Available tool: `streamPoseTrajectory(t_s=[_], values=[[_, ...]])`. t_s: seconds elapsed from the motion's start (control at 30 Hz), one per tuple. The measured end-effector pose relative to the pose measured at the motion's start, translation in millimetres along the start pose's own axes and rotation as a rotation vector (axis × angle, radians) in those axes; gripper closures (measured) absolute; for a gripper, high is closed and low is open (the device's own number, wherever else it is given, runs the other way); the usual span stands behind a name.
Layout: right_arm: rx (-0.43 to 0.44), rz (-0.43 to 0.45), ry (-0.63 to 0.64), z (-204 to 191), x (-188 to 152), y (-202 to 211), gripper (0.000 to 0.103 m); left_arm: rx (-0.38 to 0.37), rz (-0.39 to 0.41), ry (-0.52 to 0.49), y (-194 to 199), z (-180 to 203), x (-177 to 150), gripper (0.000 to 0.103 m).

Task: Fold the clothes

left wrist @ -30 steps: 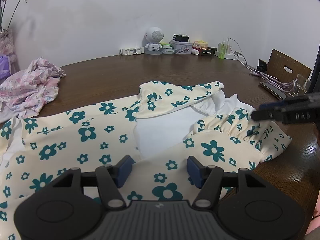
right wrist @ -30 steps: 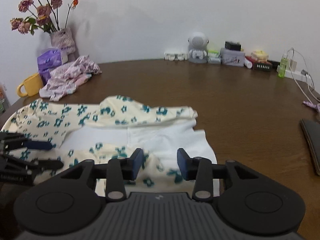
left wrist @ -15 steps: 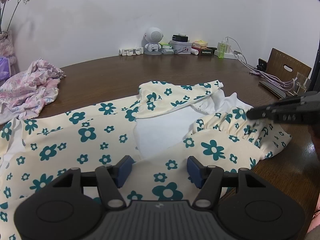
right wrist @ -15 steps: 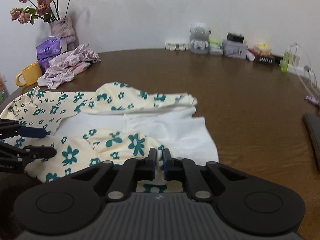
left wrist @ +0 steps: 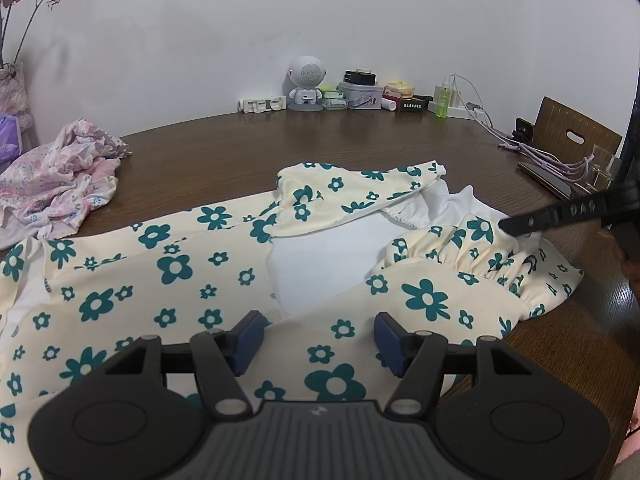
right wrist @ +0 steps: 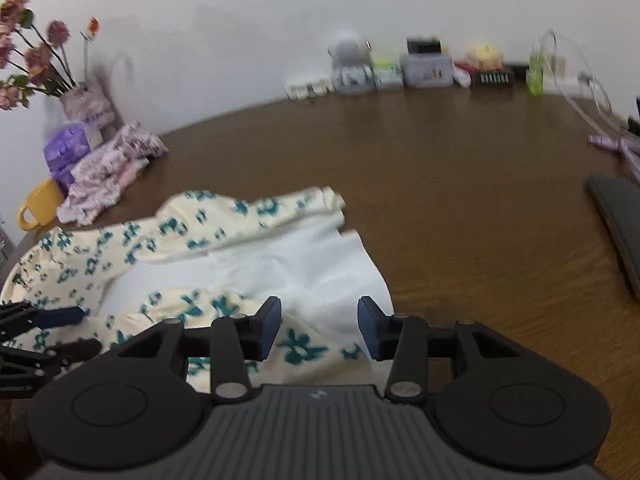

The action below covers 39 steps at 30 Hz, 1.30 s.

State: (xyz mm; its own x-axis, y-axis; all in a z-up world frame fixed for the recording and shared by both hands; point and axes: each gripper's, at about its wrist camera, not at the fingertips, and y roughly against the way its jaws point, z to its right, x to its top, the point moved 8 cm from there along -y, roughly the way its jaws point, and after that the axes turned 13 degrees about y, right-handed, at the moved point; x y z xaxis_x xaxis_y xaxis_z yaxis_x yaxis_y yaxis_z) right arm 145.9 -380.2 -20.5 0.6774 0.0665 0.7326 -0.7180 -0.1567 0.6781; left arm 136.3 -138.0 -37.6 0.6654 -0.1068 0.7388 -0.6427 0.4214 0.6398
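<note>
Cream dress [left wrist: 168,264] with teal flowers, white lining [left wrist: 320,256] exposed, sleeves folded inward. Lay flat along near edge of table [left wrist: 360,140], long axis left-right. Left gripper [left wrist: 316,336] spread wide above it; right gripper [right wrist: 318,326] likewise agape, gripping nothing.

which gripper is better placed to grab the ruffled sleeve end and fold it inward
Right. The right gripper is open just above the floral garment's ruffled sleeve. The left gripper, also open, hovers over the garment's body, farther from that sleeve.

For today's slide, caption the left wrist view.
Open left gripper above floral dress spread on brown table.
</note>
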Motion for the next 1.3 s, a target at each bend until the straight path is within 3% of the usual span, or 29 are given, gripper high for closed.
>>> streamPoseTrajectory(t_s=[0.1,0.13,0.2,0.23,0.57,0.67,0.73,0.77,0.87,0.93,1.17,1.2,1.27,1.3], values=[[0.021,-0.029,0.007,-5,-7,-7,0.063,0.001,0.0,-0.002,0,0,0,0.042],[0.023,-0.028,0.02,-8,-7,-7,0.078,0.001,0.0,-0.002,0,0,0,0.042],[0.033,-0.027,0.048,-15,-6,-6,0.095,0.001,0.001,-0.001,0,0,0,0.042],[0.041,-0.026,0.062,-19,-5,-6,0.098,0.001,0.001,-0.001,0,0,0,0.042],[-0.106,0.044,0.238,-29,12,3,0.101,0.0,0.004,0.001,1,0,-1,0.042],[-0.127,0.012,0.247,-26,6,-6,0.095,-0.001,0.004,0.002,1,-1,-1,0.042],[-0.135,0.013,0.2,-19,4,-6,0.068,-0.002,0.004,0.003,1,-1,-1,0.042],[-0.14,0.029,0.166,-13,6,-4,0.063,-0.001,0.004,0.003,1,-1,0,0.042],[-0.125,0.084,0.08,3,14,6,0.061,0.0,0.005,0.003,0,-1,0,0.042],[-0.101,0.099,0.039,12,23,2,0.052,0.0,0.005,0.003,0,0,0,0.042],[-0.048,0.014,0.038,19,37,-51,0.047,-0.001,-0.002,0.015,0,-1,1,0.042],[-0.047,0.001,0.049,17,36,-55,0.051,-0.001,-0.003,0.017,0,-1,1,0.042],[-0.046,-0.013,0.068,11,34,-59,0.071,-0.001,-0.005,0.02,0,-1,1,0.042],[-0.044,-0.015,0.082,8,33,-59,0.088,-0.001,-0.005,0.019,0,-1,1,0.042]])
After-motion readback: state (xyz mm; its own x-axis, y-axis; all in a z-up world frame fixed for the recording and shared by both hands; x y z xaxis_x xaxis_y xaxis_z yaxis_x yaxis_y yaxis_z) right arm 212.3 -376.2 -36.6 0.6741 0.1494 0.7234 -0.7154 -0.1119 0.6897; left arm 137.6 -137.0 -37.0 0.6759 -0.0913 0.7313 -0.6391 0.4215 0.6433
